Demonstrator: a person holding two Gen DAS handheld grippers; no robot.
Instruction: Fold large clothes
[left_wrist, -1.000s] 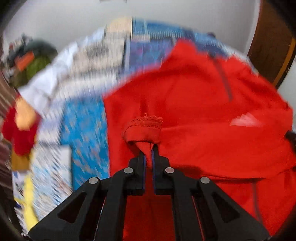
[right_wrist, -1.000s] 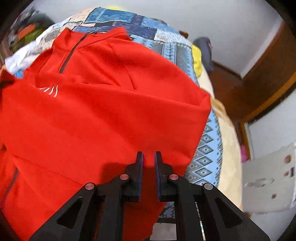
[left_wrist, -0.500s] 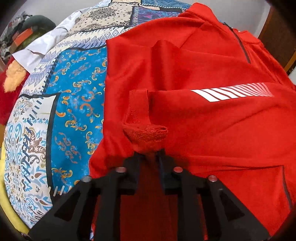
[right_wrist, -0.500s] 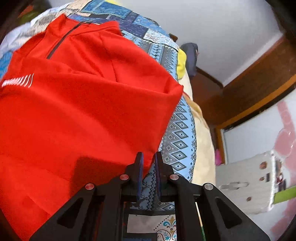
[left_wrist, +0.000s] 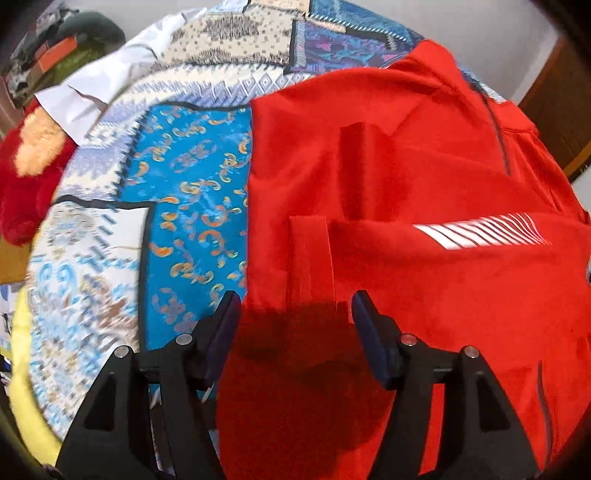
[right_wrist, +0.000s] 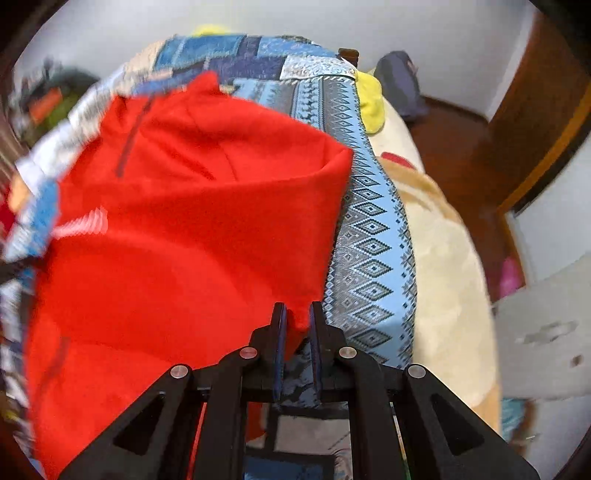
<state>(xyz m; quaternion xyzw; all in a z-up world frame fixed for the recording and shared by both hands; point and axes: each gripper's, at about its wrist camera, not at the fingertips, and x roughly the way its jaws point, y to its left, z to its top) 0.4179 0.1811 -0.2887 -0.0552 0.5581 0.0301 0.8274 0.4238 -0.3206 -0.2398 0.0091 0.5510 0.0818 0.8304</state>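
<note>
A large red zip-neck top with a white striped logo lies on a patterned bedspread, one part folded over its body. Its cuff lies flat just ahead of my left gripper, which is open and empty above the fabric. In the right wrist view the same red top fills the left side. My right gripper is nearly closed with a corner of the red fabric between its fingers at the garment's right edge.
A red and cream plush item and a white cloth lie at the bed's left. A cream blanket, a yellow item and a dark bag are to the right, by a wooden door.
My left gripper has opened and let go of the red cuff, which now lies flat on the top. My right gripper has stayed on the garment's right edge and lifted slightly.
</note>
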